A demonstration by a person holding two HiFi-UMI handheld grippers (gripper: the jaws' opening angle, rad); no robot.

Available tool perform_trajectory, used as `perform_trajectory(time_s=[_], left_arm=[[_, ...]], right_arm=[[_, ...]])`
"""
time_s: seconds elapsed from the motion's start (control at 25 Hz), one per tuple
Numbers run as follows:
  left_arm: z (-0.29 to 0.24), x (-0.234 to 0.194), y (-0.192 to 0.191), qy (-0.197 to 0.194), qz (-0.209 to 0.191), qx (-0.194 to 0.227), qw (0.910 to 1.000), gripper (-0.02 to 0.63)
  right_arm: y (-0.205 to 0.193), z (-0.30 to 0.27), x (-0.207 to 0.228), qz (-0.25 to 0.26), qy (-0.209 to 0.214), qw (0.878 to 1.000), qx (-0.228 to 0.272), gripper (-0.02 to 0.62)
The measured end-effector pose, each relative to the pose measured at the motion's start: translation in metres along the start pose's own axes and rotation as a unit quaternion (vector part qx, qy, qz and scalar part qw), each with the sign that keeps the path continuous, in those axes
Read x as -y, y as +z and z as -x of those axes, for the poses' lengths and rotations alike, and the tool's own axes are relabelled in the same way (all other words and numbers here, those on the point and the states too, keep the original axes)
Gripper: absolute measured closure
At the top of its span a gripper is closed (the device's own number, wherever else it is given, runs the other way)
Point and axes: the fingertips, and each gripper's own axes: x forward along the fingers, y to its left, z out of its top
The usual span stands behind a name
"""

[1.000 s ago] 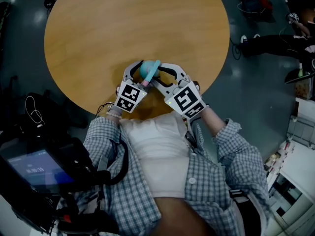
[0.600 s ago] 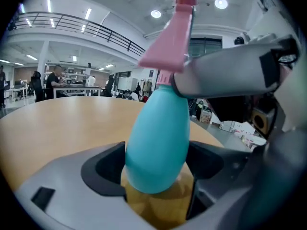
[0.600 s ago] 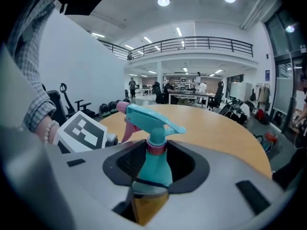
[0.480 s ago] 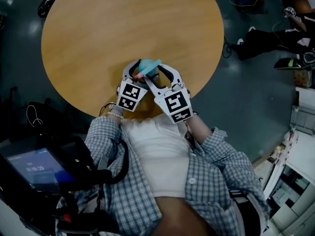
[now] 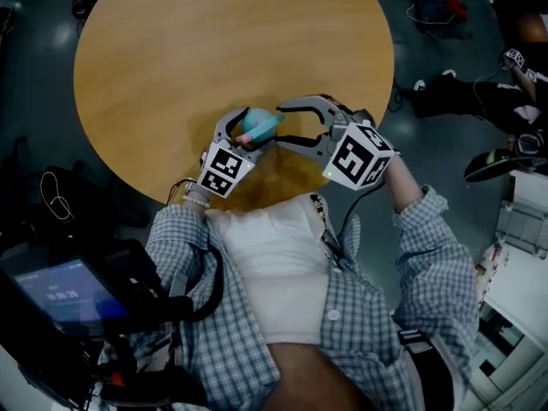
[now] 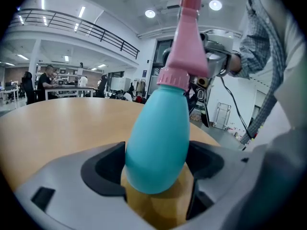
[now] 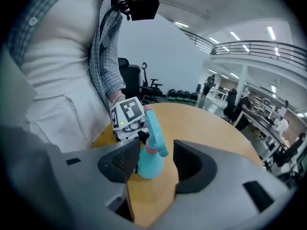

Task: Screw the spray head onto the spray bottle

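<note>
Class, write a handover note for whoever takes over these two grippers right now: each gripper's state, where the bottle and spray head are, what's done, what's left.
Left gripper: shut on the teal bottle, held over the table's near edge.
Right gripper: open, jaws have just been opening, pads off the spray head.
Done: spray head sits on the bottle neck.
Left: tightness unclear; regrip the head and probably turn again.

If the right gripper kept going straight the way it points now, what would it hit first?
Most likely the spray bottle held in the left gripper, probably at its spray head; depth is uncertain.
</note>
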Motion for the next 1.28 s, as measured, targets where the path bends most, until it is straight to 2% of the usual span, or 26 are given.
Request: perform_trajectory(time_s=[0.16, 0.28, 0.36, 0.44, 0.6, 0.76, 1.0, 1.12, 1.28], left_arm=[[0.002, 0.000, -0.001, -0.007, -0.003, -0.002, 1.0000, 0.224], [0.004, -0.001, -0.001, -0.009, -0.003, -0.003, 0.9999, 0.224], [0.005, -0.001, -0.002, -0.010, -0.003, -0.003, 0.9999, 0.224], [0.006, -0.001, -0.002, -0.011, -0.003, -0.003, 0.9999, 0.224], [0.008, -0.004, -0.001, -0.007, -0.003, -0.004, 1.0000, 0.224], [0.008, -0.004, -0.002, -0.004, 0.000, -0.003, 1.0000, 0.224], [0.007, -0.004, -0.002, -0.002, 0.000, -0.002, 1.0000, 0.224], [0.006, -0.004, -0.003, -0.002, 0.000, -0.004, 1.0000, 0.224], [0.003, -0.005, -0.002, 0.003, 0.001, -0.003, 1.0000, 0.224]], right_arm=[[0.002, -0.019, -0.004, 0.086, 0.083, 0.993, -0.017, 0.387], [0.002, -0.033, -0.013, 0.120, 0.134, 0.983, -0.027, 0.387], [-0.001, -0.039, -0.016, 0.132, 0.149, 0.980, -0.029, 0.393], [-0.002, -0.042, -0.016, 0.130, 0.156, 0.979, -0.024, 0.469], [0.001, -0.043, -0.012, 0.098, 0.153, 0.983, -0.008, 0.471], [0.001, -0.043, -0.011, 0.046, 0.112, 0.993, 0.006, 0.471], [0.000, -0.043, -0.007, -0.042, 0.003, 0.999, 0.009, 0.471], [-0.003, -0.042, -0.005, -0.097, -0.067, 0.993, 0.011, 0.471], [-0.007, -0.040, 0.000, -0.173, -0.157, 0.972, 0.008, 0.471]])
